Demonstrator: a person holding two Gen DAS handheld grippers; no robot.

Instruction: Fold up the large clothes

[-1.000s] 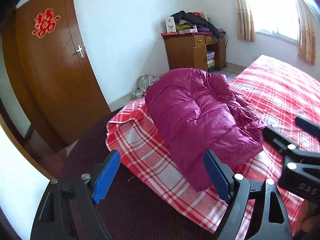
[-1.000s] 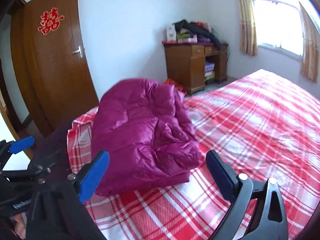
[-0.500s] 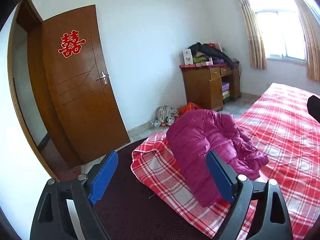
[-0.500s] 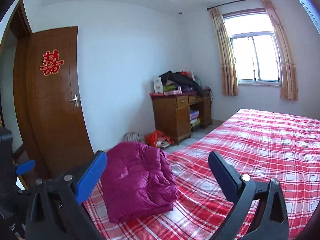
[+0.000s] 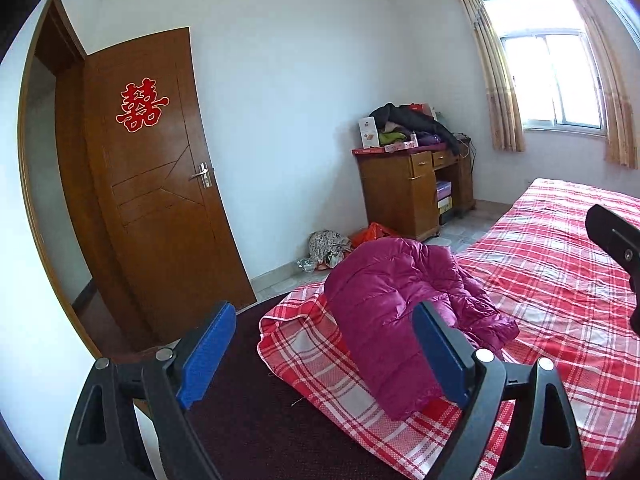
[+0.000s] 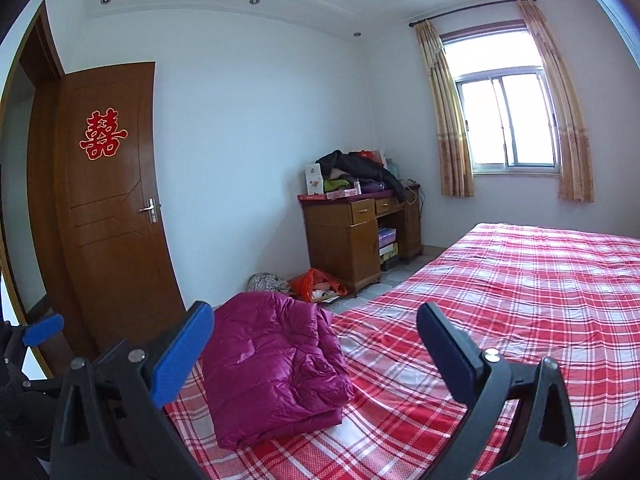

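Note:
A magenta puffer jacket (image 5: 400, 304) lies folded in a thick bundle at the near corner of the bed with the red plaid sheet (image 5: 560, 264). It also shows in the right wrist view (image 6: 272, 364) on the sheet (image 6: 500, 300). My left gripper (image 5: 324, 356) is open and empty, held back from and above the jacket. My right gripper (image 6: 316, 356) is open and empty, also back from the jacket. The right gripper's body shows at the right edge of the left wrist view (image 5: 616, 240).
A brown door (image 5: 160, 200) stands at the left. A wooden desk (image 5: 412, 192) piled with clothes stands against the far wall, with bags (image 5: 332, 244) on the floor beside it. A curtained window (image 6: 504, 120) is at the back right. A dark surface (image 5: 248, 420) lies at the bed's near-left corner.
Both grippers have pulled back and risen away from the jacket, so it looks smaller and more of the room shows. The jacket stays folded on the bed.

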